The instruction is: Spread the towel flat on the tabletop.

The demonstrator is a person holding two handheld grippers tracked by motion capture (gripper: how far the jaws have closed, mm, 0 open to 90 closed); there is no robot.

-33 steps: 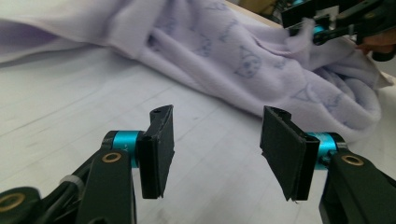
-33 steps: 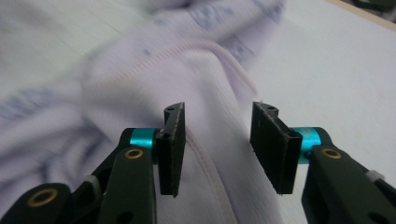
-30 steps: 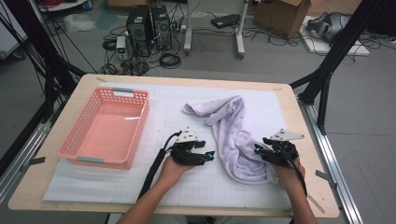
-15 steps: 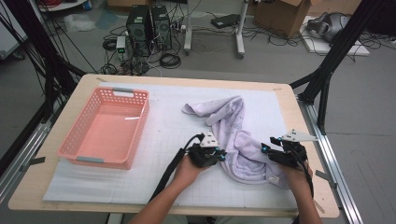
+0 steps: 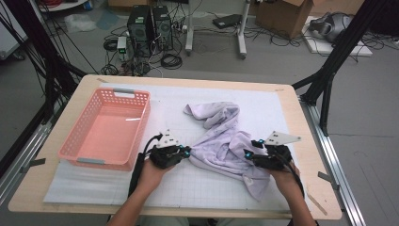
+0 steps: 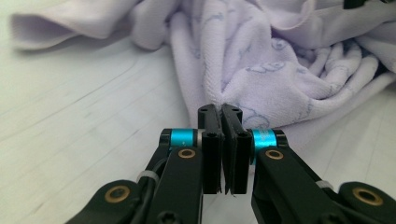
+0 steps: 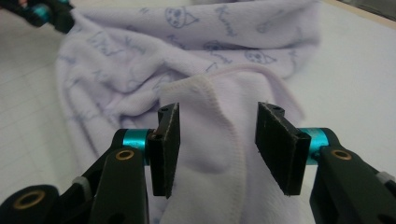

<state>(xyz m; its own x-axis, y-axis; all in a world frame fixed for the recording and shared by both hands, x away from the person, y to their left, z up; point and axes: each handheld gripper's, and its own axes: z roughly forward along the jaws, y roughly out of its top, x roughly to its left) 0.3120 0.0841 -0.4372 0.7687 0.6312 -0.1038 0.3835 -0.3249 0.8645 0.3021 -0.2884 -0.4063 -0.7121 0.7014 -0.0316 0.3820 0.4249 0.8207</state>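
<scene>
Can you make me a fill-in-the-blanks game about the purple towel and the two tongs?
1. The left tongs are shut on the edge of the ____.
2. The right tongs are ____, with a towel fold between them.
3. The basket beside the towel is ____ in colour.
4. Inside, the basket is ____.

Missing words: towel; open; pink; empty

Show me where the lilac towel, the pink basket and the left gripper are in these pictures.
lilac towel [image 5: 221, 143]: high view, middle of the crumpled cloth.
pink basket [image 5: 141, 123]: high view, on its right wall.
left gripper [image 6: 223, 111]: left gripper view, at its closed jaw tips, pinching the towel's edge.
</scene>
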